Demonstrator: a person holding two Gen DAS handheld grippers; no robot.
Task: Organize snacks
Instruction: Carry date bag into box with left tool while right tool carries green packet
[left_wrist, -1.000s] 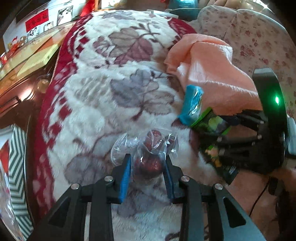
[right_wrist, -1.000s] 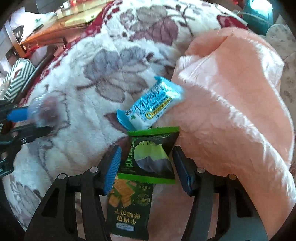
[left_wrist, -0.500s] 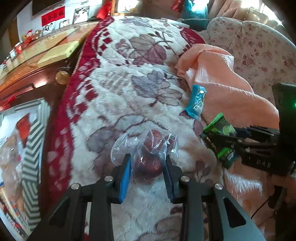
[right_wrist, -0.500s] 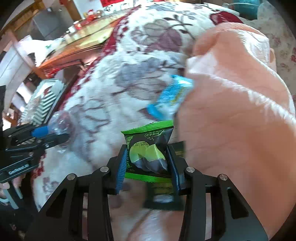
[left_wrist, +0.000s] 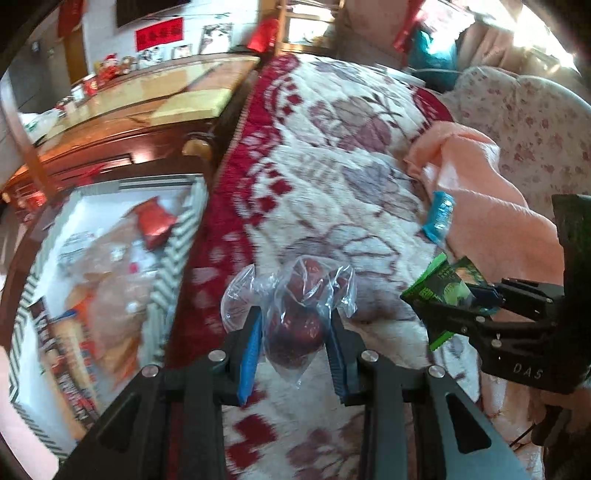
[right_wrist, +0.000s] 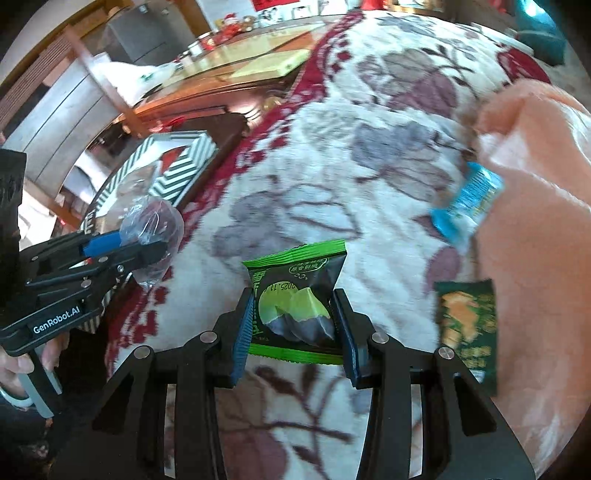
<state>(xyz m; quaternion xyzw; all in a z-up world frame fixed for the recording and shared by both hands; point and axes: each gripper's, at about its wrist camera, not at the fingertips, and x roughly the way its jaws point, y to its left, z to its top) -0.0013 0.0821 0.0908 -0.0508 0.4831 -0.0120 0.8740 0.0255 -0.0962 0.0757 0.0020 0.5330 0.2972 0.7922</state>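
Both hands are loaded and lifted above the floral blanket: the left gripper has its jaws clamped on a clear bag of dark red fruit, and the right gripper is clamped on a green-and-black snack packet. Off the blanket's left edge sits the striped box, already holding several snacks (too blurred to name), the likely destination. Still left near the blanket's right edge, against the peach throw, are a blue wrapper and a dark green biscuit packet. Roughly midway, I'd say.
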